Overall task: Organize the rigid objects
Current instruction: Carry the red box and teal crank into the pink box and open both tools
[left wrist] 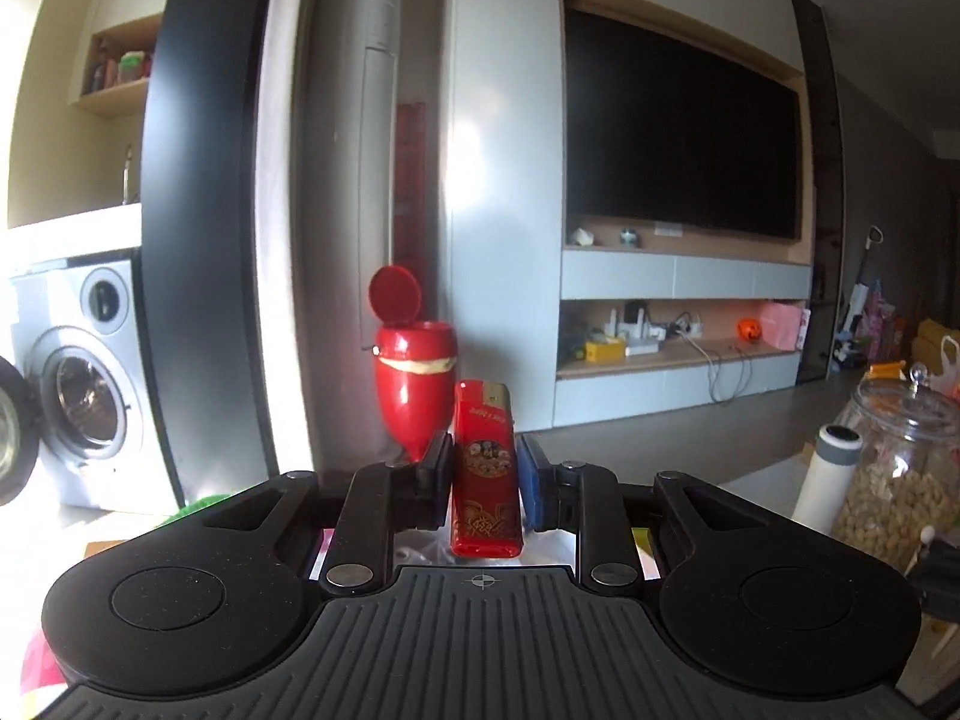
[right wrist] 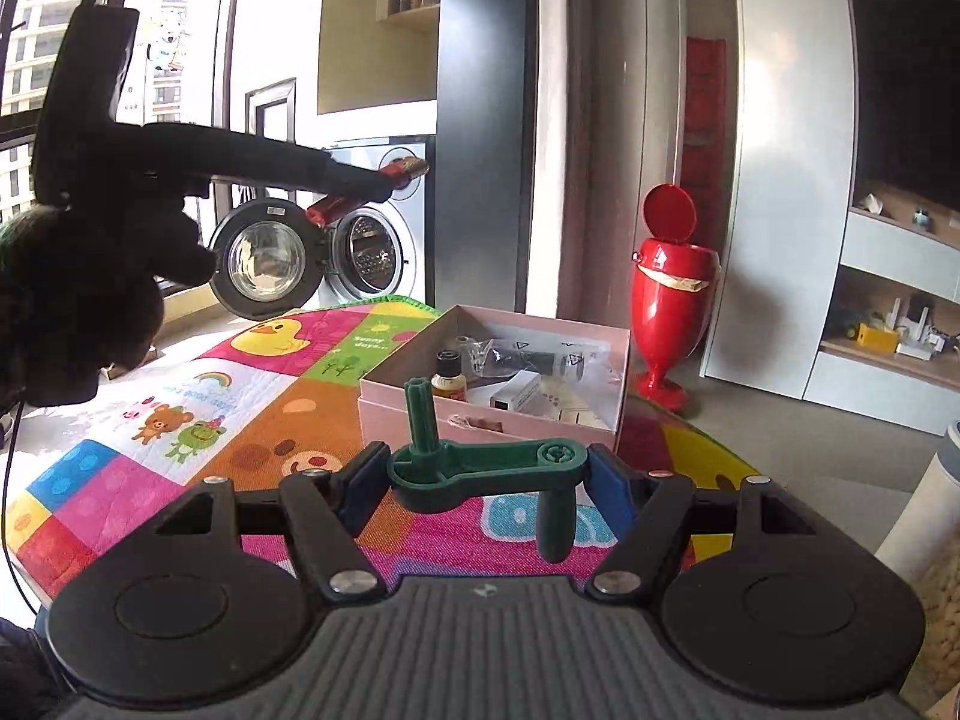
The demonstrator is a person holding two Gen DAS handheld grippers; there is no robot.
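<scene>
My left gripper [left wrist: 485, 471] is shut on a red lighter [left wrist: 485, 468] with a gold top, held upright in the air. In the right wrist view that gripper [right wrist: 384, 180] shows at upper left, raised, with the lighter [right wrist: 360, 192] across its tips. My right gripper [right wrist: 486, 471] is shut on a green plastic crank handle [right wrist: 480, 468], held above the mat just in front of a pink open box [right wrist: 384, 396]. The box holds a small bottle [right wrist: 447, 375], plastic bags and small cartons.
A colourful play mat [right wrist: 180, 420] covers the floor. A red goblet-shaped bin [right wrist: 669, 294] with raised lid stands behind the box; it also shows in the left wrist view [left wrist: 414, 384]. A washing machine [right wrist: 360, 240] has its door open. A glass nut jar [left wrist: 894, 468] and white bottle [left wrist: 825, 480] stand right.
</scene>
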